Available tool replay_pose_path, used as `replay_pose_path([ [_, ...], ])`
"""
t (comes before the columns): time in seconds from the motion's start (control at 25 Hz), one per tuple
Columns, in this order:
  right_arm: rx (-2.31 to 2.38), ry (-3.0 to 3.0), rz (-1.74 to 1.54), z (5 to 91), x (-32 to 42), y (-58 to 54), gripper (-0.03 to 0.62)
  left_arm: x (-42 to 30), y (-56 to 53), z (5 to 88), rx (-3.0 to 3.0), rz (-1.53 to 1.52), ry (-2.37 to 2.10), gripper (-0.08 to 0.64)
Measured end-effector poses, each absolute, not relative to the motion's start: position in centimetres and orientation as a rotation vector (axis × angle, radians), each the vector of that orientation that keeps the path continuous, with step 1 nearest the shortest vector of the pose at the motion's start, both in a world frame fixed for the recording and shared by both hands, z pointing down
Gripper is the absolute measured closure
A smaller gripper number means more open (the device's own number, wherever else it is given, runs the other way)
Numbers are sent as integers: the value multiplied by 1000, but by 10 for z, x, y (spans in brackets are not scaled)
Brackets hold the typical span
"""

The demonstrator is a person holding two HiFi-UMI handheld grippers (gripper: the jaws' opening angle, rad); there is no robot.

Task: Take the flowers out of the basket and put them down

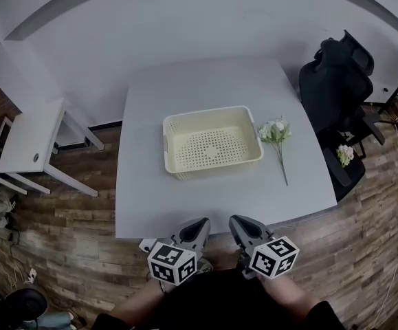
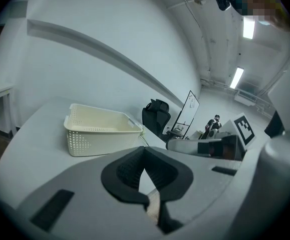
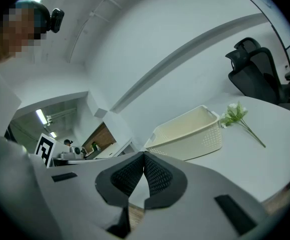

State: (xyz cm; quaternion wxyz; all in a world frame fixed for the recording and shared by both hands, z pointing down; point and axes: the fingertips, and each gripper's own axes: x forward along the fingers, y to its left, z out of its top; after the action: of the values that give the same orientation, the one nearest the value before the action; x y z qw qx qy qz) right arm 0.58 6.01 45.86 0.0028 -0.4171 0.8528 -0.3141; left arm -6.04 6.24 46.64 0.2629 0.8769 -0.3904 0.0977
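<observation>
From the head view, the cream basket (image 1: 212,111) sits empty mid-table. The white flowers (image 1: 275,130) lie on the table (image 1: 185,205) just beside the basket's right wall. My left tongs (image 1: 199,225) and right tongs (image 1: 238,223) hover at the near edge. In the left gripper view, my jaws are pressed together on nothing. The right gripper view shows the same: closed and empty. The job looks done. The risk is a careless right-hand sweep catching the stem and dragging the flowers off the table.
</observation>
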Motion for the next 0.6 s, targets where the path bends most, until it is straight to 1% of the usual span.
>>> replay_pose_path([
  [0.6,-1304,2693,-968,455,-10,94,569,-77,93,461,2376,214,-1047,554],
])
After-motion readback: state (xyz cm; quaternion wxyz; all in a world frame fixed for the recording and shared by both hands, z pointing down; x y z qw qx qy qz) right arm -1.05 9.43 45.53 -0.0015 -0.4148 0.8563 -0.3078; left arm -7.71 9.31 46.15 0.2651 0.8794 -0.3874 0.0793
